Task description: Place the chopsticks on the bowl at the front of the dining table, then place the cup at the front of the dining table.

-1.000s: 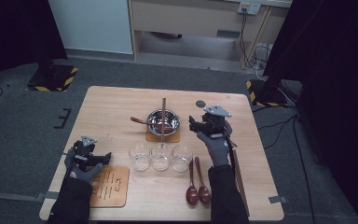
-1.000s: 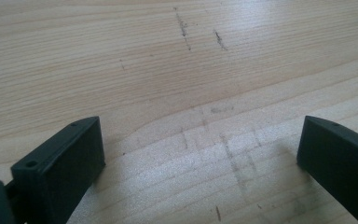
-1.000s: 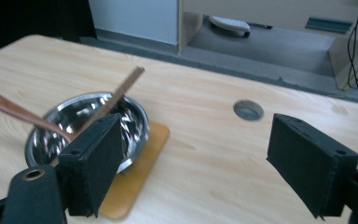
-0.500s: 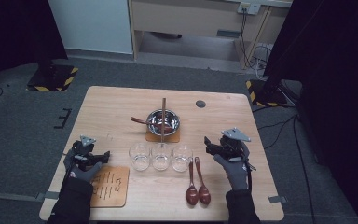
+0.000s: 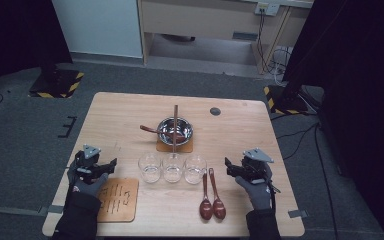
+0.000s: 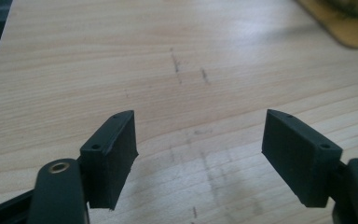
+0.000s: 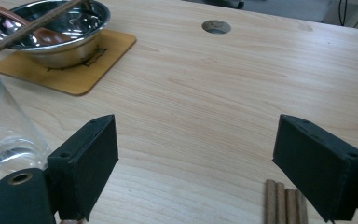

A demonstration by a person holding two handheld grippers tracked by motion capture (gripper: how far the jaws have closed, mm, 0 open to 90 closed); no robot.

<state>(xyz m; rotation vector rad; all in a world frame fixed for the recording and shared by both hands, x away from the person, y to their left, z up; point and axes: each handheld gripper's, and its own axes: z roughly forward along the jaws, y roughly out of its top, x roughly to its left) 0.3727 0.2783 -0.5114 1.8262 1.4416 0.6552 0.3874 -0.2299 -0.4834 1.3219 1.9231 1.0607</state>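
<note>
The right gripper (image 5: 228, 167) hovers low over the near right part of the tabletop (image 5: 240, 130), its jaws standing wide apart with nothing between them; in the right gripper view only bare wood shows between the two black pads (image 7: 85, 163). Nearest to it lie two dark red spoons (image 5: 211, 200), side by side with their bowls toward the near edge, just left of the gripper. In the right gripper view, a few thin brown sticks (image 7: 284, 205) lie on the wood by the right jaw.

Left of the spoons stands a row of three clear glasses (image 5: 172, 167), close together. Beyond them, toward the middle of the tabletop, a steel bowl (image 5: 175, 131) sits on a square wooden coaster (image 5: 161, 146). A long brown stick (image 5: 175, 125) lies across the bowl's rim, and a brown spoon (image 5: 147, 129) rests in the bowl with its handle pointing left.

The left gripper (image 5: 111, 165) is at the near left, well apart from the glasses, just beyond a wooden board (image 5: 117, 200). Its jaws have just been closing, yet they stand clearly parted and hold nothing; the left gripper view shows bare, scuffed wood between them.

A small dark round hole (image 5: 215, 111) marks the far right part of the tabletop.
</note>
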